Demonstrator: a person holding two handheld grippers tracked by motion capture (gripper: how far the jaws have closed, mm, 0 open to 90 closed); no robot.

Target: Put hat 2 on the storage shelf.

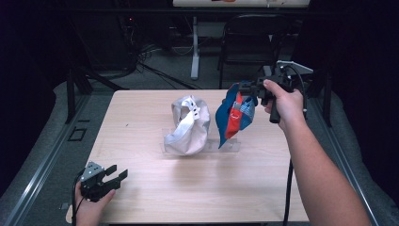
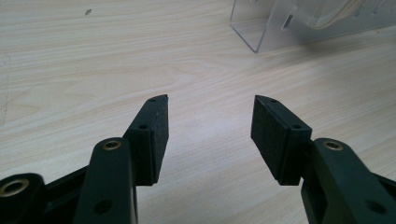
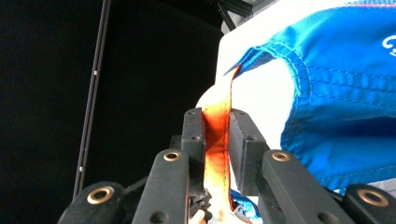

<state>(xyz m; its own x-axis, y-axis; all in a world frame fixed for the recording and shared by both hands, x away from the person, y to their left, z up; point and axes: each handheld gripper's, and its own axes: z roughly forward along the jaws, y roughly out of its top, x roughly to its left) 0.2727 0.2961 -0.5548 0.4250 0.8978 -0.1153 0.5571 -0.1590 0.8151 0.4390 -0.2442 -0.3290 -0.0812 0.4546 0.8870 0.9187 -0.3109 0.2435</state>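
Right now: you are carrying a blue cap (image 1: 234, 114) above the table (image 1: 197, 188), near the clear acrylic stand (image 1: 226, 146).
Right gripper (image 1: 248, 89): you are pinching the cap's orange strap (image 3: 217, 140) between nearly closed jaws, so the cap is hanging freely below your grip.
Cap's place: it is hanging over the stand's right end, just beside the grey cap (image 1: 189, 125) that is already sitting on the stand's left part; probably you are bringing it to the free spot.
Left gripper (image 2: 210, 123): you are resting it at the table's near left corner, jaws wide apart and holding nothing, apparently keeping it out of the way.
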